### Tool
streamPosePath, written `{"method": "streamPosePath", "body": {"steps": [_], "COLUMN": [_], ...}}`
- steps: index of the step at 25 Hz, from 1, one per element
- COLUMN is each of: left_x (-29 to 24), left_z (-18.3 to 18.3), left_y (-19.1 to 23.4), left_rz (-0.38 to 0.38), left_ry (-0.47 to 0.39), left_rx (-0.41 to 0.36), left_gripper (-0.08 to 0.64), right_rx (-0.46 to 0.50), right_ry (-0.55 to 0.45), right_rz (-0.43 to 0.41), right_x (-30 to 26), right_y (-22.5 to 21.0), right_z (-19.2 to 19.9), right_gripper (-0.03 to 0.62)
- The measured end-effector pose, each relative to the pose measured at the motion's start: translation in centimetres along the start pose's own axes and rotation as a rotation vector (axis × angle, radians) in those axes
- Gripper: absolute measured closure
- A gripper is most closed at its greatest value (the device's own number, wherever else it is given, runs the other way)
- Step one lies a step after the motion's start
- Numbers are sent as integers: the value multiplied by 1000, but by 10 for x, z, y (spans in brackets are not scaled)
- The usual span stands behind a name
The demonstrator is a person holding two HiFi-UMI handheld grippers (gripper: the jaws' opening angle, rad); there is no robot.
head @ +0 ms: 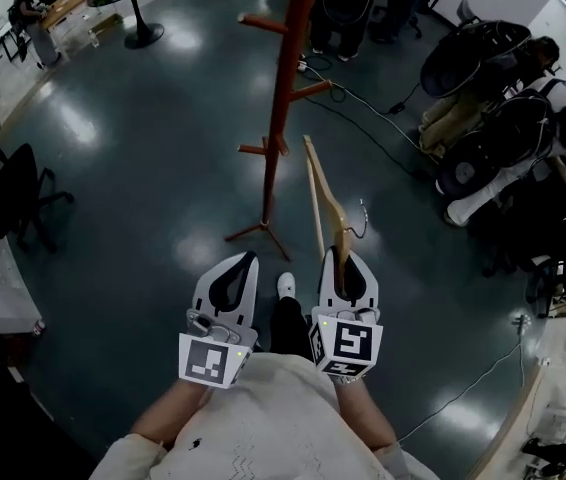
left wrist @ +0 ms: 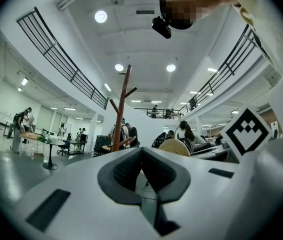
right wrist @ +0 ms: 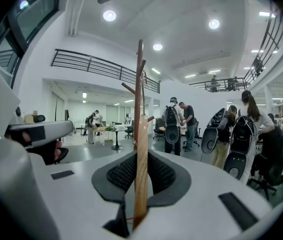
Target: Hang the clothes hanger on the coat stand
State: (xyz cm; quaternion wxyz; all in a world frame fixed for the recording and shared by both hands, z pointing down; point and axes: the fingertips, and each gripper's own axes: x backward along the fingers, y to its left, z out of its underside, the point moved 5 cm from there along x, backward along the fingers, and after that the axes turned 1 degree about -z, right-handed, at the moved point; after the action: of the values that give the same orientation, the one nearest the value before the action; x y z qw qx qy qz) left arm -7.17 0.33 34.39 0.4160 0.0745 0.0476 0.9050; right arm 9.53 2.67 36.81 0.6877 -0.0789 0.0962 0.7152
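The reddish-brown coat stand (head: 285, 98) rises from the dark floor straight ahead of me, with short pegs pointing left and right. My right gripper (head: 341, 256) is shut on one end of the wooden clothes hanger (head: 325, 203), which points up and forward, its far end close to the stand's lower pegs. In the right gripper view the hanger (right wrist: 140, 174) stands upright between the pads of the gripper (right wrist: 141, 154), with the stand (right wrist: 138, 84) right behind it. My left gripper (head: 248, 258) is beside the right one, shut and holding nothing. In the left gripper view that gripper (left wrist: 141, 151) points at the stand (left wrist: 123, 109).
A black office chair (head: 13, 203) stands at the left. People and several dark shell seats (head: 493, 138) crowd the right side. A cable (head: 363, 108) runs over the floor behind the stand. A round table (head: 143, 8) is far back left.
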Motion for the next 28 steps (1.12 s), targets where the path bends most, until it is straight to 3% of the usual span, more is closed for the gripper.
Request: {"method": "streamPosePath", "body": {"steps": [4, 10, 15, 28], "left_x": [-15, -54, -81, -121], "left_z": [12, 5, 3, 5], "left_y": [21, 32, 42, 62], "left_rz": [-19, -53, -62, -215], "left_ry": [51, 40, 43, 59], "left_rx": [-82, -45, -87, -93], "left_gripper": [548, 548, 548, 548], "right_rx": [7, 32, 49, 68], "right_ry": [-2, 0, 15, 62], "right_rz": [-5, -21, -37, -112], "right_x": [-44, -104, -151, -249], "right_y": [-12, -27, -39, -61], "right_z": [-5, -23, -31, -31], "right_gripper": [523, 523, 523, 523]}}
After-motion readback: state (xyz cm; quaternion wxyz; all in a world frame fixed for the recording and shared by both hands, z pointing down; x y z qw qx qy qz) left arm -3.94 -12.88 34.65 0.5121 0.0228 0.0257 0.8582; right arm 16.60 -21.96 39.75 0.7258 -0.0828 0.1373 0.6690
